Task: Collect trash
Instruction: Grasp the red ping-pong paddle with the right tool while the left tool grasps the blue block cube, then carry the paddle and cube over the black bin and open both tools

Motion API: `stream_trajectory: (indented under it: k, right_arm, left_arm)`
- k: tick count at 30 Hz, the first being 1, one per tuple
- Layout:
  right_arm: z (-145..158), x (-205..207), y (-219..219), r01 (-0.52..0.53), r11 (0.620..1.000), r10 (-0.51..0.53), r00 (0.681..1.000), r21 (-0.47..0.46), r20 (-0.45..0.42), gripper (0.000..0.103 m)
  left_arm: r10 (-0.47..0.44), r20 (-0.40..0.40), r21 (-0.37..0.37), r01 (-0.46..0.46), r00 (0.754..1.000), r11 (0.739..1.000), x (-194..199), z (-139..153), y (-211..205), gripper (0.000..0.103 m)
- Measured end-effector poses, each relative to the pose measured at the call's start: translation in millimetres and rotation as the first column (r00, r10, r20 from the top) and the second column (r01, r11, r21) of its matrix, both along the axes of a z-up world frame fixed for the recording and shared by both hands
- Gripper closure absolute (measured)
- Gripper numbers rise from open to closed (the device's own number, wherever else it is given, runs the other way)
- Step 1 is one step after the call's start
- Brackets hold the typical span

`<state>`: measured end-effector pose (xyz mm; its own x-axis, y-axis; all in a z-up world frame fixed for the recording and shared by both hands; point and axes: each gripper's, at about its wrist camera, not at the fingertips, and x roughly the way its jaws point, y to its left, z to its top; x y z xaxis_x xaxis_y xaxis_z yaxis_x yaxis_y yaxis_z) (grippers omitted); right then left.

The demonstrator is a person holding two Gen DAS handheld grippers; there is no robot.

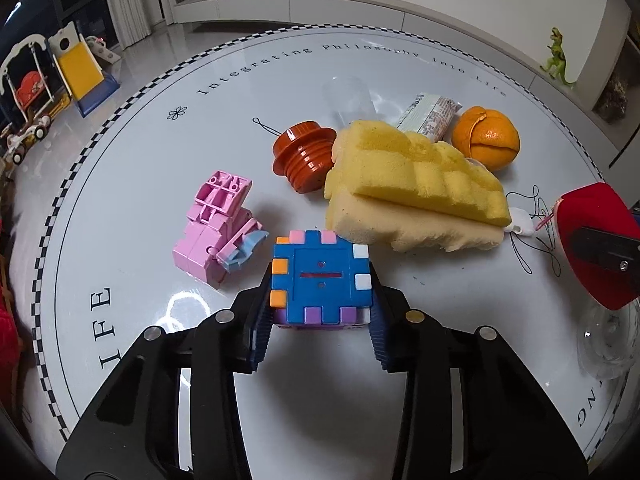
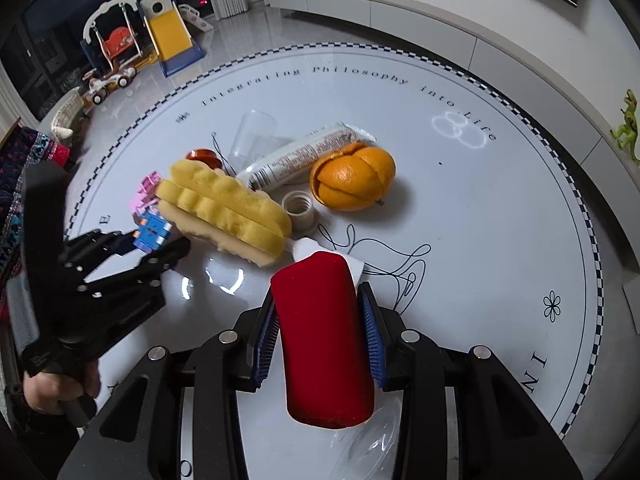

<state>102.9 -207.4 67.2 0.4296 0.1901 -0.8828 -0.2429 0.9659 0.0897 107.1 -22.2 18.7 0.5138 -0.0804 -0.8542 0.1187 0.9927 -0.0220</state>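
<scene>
My left gripper (image 1: 320, 312) is shut on a blue puzzle cube (image 1: 322, 276) with coloured tabs, low over the round white table (image 1: 120, 208); it also shows in the right wrist view (image 2: 150, 234). My right gripper (image 2: 322, 328) is shut on a red velvet box (image 2: 324, 340), which also shows in the left wrist view (image 1: 592, 240). In the middle lie a yellow sponge (image 1: 416, 188), an orange peel (image 1: 486, 142), a crumpled tube wrapper (image 1: 430, 114), a clear plastic cup (image 1: 350, 98), a brown screw cap (image 1: 306, 154) and a white threaded cap (image 2: 298, 206).
A pink toy block figure (image 1: 218, 228) lies left of the cube. Crumpled clear plastic (image 1: 608, 336) lies under the red box. A green dinosaur (image 1: 558, 58) stands on a ledge at the far right. Children's play equipment (image 1: 52, 76) stands on the floor at the left.
</scene>
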Motion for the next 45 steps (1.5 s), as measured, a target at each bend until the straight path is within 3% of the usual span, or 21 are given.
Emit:
stream_trajectory:
  k: [12, 29, 39, 45]
  right_arm:
    - [26, -40, 39, -0.066, 0.996, 0.064, 0.997, 0.065, 0.032, 0.063]
    - [25, -112, 124, -0.218, 0.967, 0.216, 0.976, 0.130, 0.032, 0.063]
    - [13, -169, 211, -0.402, 0.894, 0.406, 0.914, 0.195, 0.021, 0.062]
    - [0, -199, 262, -0.502, 0.834, 0.515, 0.857, 0.231, 0.003, 0.062]
  left_arm:
    - [0.030, 0.088, -0.026, -0.028, 0.996, 0.999, -69, 47, 27, 0.063]
    - [0.157, 0.148, -0.016, -0.156, 0.976, 0.988, -176, 65, 96, 0.063]
    - [0.289, 0.154, -0.007, -0.291, 0.945, 0.957, -245, 58, 153, 0.063]
    - [0.408, 0.142, -0.004, -0.412, 0.902, 0.911, -286, 48, 195, 0.063]
